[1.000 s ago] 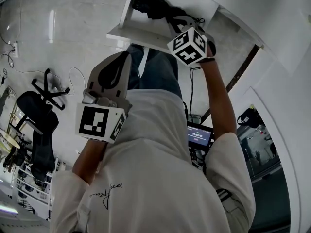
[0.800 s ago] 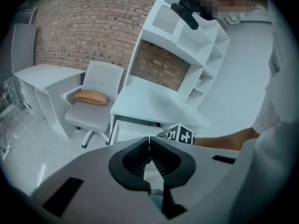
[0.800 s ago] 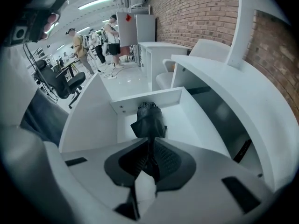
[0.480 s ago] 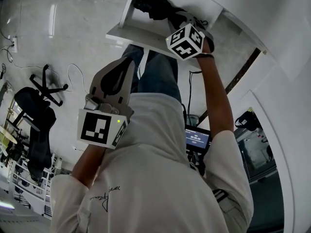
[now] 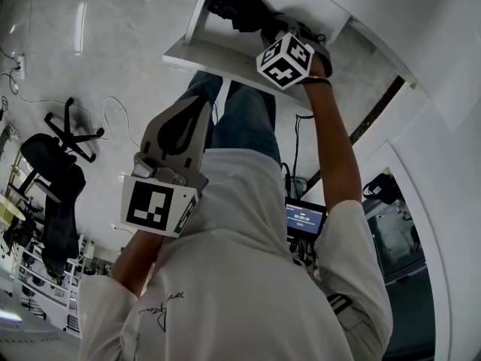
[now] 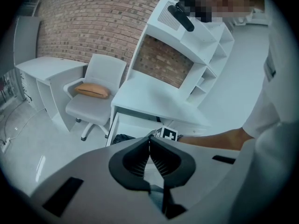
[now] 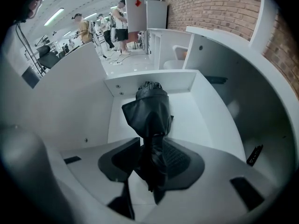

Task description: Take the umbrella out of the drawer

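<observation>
Umbrella [image 7: 149, 111]: black, folded, fabric loosely bunched. Lies lengthwise in the open white drawer [image 7: 208, 125], far end close to the back wall, near end running down between the jaws of the right gripper [image 7: 153, 146]. Jaws there apart, having just been opening, with the umbrella's near end standing between the ribbed pads but not clamped by them.

From the head view, shows as a dark bundle in the drawer's far corner, with the right gripper's marker cube [image 5: 285, 57] just above the drawer's front edge and the person's bare right forearm [image 5: 334, 141] stretched out to it.

Left gripper [image 6: 150, 141] held well apart from the drawer, in front of the person's white shirt [image 5: 240, 269]. Jaws together at the tips, nothing between them. Points down and across toward the drawer, with the other gripper's cube showing just past the tips.

Farther out in the left gripper view: white desk top [image 6: 154, 99] directly over the drawer, white shelving [image 6: 196, 45] rising behind it, a pale office chair [image 6: 88, 108] beside the desk with a tan cushion [image 6: 92, 90] on its seat, and a brick wall [image 6: 93, 22] at the back.

In the head view, a small lit screen [image 5: 303, 218] under the right arm and a black chair [image 5: 56, 179] on the pale floor at the left.
</observation>
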